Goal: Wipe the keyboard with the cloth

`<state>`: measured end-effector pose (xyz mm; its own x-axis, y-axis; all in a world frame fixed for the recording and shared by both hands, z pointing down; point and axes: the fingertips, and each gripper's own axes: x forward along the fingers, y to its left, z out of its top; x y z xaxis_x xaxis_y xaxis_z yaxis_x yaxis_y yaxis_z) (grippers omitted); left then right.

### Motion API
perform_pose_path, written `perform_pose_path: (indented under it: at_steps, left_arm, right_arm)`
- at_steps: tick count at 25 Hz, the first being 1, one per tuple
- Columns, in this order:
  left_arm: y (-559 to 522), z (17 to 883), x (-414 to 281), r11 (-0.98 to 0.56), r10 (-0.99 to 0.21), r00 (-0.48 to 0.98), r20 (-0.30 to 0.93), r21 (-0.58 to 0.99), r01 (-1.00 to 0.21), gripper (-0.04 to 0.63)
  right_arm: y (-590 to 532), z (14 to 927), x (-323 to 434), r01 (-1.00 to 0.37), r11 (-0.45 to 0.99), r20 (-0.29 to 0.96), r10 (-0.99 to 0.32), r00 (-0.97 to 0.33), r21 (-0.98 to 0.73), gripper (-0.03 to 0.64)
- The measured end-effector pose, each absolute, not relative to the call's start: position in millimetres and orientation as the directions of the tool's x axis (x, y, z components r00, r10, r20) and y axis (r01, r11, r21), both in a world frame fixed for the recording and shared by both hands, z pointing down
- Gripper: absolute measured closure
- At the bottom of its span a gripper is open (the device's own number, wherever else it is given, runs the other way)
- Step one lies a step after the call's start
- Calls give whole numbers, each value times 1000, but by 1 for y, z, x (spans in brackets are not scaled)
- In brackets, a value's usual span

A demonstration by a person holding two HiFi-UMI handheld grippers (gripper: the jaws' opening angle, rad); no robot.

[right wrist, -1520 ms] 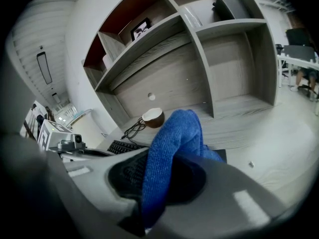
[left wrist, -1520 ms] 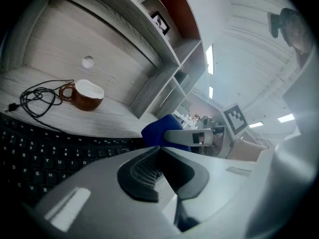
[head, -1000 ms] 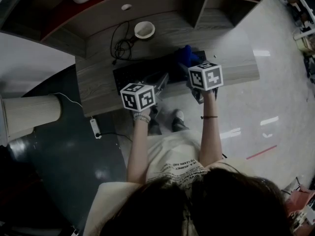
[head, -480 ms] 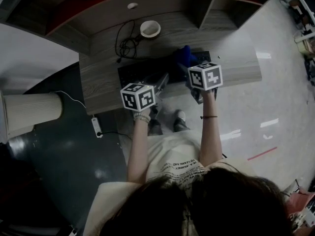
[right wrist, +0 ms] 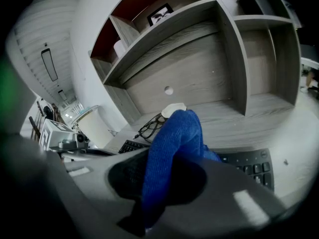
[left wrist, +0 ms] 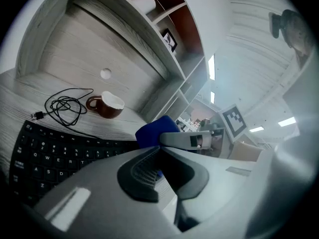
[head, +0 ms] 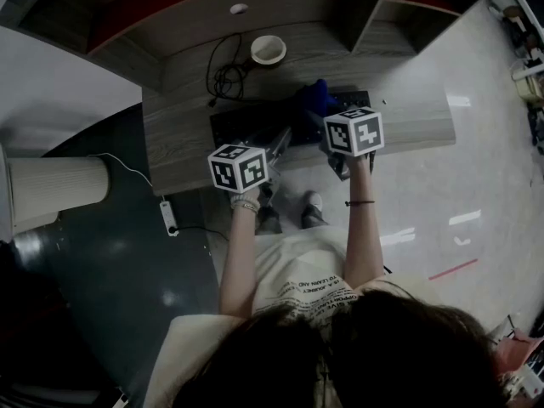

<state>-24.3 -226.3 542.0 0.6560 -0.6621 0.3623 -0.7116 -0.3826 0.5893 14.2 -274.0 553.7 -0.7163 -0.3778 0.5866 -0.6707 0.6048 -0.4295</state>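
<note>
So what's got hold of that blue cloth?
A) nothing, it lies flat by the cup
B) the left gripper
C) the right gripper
C: in the right gripper view the cloth is pinched between the jaws of the right gripper and stands up above the keyboard.

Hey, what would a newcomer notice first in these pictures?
The bright blue cloth stands out first, pinched in the jaws of the right gripper over the black keyboard on the grey desk. Next comes a brown mug beside a tangled black cable, behind the keyboard.
</note>
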Motion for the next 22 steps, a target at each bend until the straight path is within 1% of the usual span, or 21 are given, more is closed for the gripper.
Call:
perform_pose_path:
  at_steps: [22]
  left_arm:
    - [-208,542,-70,-350,-694,622,364,584,-733,592]
  right_arm:
    - [-250,560,-27,-652,628,604,-340,-721,-424,557]
